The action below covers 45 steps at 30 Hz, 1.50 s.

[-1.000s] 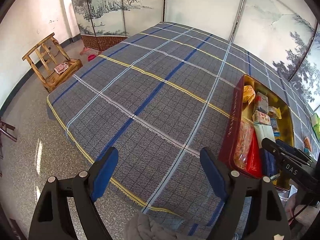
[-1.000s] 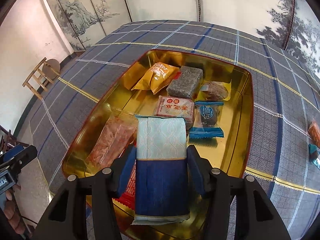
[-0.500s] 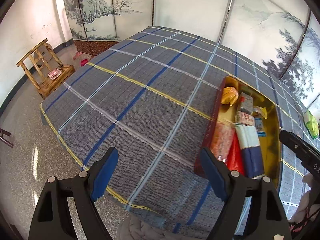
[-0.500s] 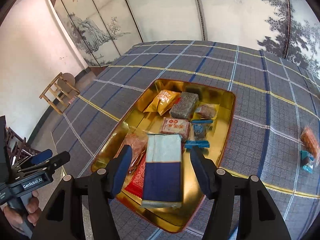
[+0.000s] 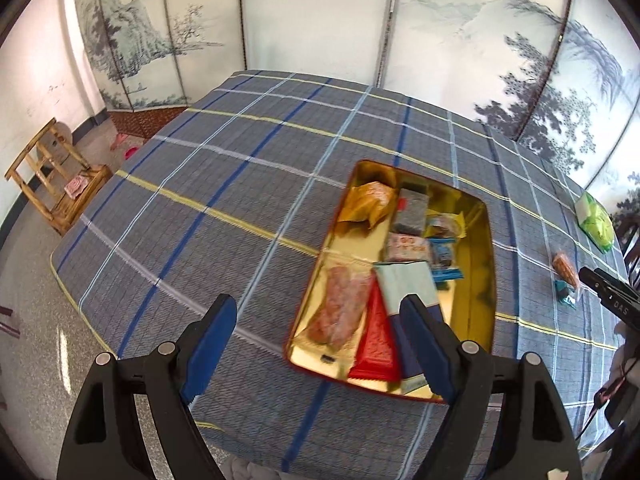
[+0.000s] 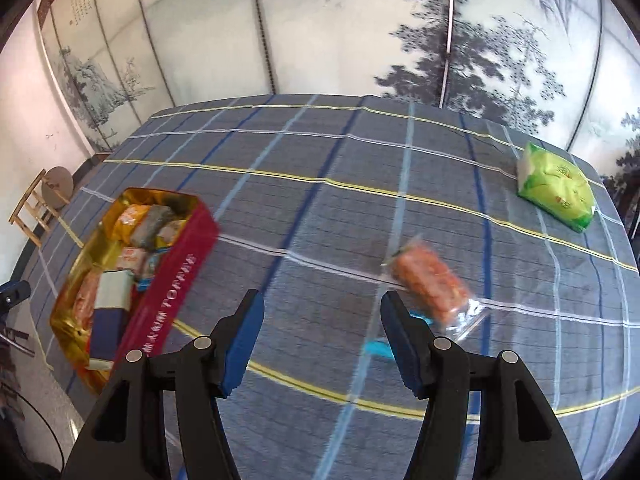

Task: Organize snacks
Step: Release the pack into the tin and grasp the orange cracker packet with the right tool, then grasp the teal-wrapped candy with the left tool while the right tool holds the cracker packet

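The red tin [image 5: 490, 248] with a gold inside lies on the checked cloth and holds several snacks, among them a blue-and-pale pack [image 5: 408, 284], a red packet [image 5: 378, 344] and a yellow packet [image 5: 368, 200]. My left gripper [image 5: 316, 328] is open and empty over the cloth, and its right finger overlaps the tin's near end in the picture. My right gripper [image 6: 323, 312] is open and empty over bare cloth, right of the tin [image 6: 172, 272]. An orange snack packet [image 6: 430, 284] lies just right of its right finger. A small teal snack [image 6: 376, 346] is partly hidden behind that finger.
A green pack [image 6: 554, 184] lies at the cloth's far right. A painted folding screen [image 6: 320, 32] stands behind the table. A wooden chair [image 5: 52, 184] stands on the floor to the left. The table's near edge runs under both grippers.
My right gripper has let go of the blue-and-pale pack in the tin, drawn back and swung right to the loose snacks. My left gripper has shifted right, so more of the tin shows.
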Available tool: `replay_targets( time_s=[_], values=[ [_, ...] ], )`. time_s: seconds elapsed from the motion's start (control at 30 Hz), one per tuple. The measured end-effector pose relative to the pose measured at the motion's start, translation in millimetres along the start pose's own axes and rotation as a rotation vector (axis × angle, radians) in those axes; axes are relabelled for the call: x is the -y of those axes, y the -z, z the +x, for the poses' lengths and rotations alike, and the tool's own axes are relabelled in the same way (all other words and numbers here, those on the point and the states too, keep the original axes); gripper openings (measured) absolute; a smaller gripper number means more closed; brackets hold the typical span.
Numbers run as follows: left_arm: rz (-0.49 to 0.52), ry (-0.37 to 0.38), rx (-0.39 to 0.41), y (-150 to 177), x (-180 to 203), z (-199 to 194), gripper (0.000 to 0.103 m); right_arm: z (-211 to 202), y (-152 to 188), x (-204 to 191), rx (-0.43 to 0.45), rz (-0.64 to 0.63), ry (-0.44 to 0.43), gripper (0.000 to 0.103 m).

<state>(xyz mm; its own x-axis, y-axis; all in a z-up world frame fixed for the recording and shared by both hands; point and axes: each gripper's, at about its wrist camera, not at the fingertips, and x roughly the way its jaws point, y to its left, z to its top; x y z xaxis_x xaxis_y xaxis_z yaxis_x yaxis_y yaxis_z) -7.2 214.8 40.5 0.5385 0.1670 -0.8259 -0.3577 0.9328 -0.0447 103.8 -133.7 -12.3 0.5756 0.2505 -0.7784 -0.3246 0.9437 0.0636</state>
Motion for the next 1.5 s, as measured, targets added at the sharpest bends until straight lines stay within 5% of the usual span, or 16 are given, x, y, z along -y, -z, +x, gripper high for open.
replay_targets(
  time_s=[0.23, 0.5, 0.77, 0.97, 1.1, 1.5],
  values=[
    [0.099, 0.037, 0.005, -13, 48, 4, 0.081, 38, -11, 64, -0.063, -0.062, 0.012, 0.062],
    [0.199, 0.09, 0.013, -21, 105, 15, 0.081, 77, -11, 84, -0.089, -0.068, -0.06, 0.062],
    [0.271, 0.108, -0.003, -25, 148, 28, 0.081, 90, -3, 83, -0.056, -0.089, -0.043, 0.061],
    [0.31, 0.13, -0.023, -22, 175, 39, 0.081, 87, 5, 82, -0.015, -0.096, 0.026, 0.049],
    [0.386, 0.093, 0.051, -13, 199, 42, 0.081, 81, 12, 87, 0.009, -0.074, 0.037, 0.043],
    [0.526, 0.274, -0.013, 15, 268, 61, 0.081, 59, 33, 148, 0.026, 0.118, 0.213, 0.039]
  ],
)
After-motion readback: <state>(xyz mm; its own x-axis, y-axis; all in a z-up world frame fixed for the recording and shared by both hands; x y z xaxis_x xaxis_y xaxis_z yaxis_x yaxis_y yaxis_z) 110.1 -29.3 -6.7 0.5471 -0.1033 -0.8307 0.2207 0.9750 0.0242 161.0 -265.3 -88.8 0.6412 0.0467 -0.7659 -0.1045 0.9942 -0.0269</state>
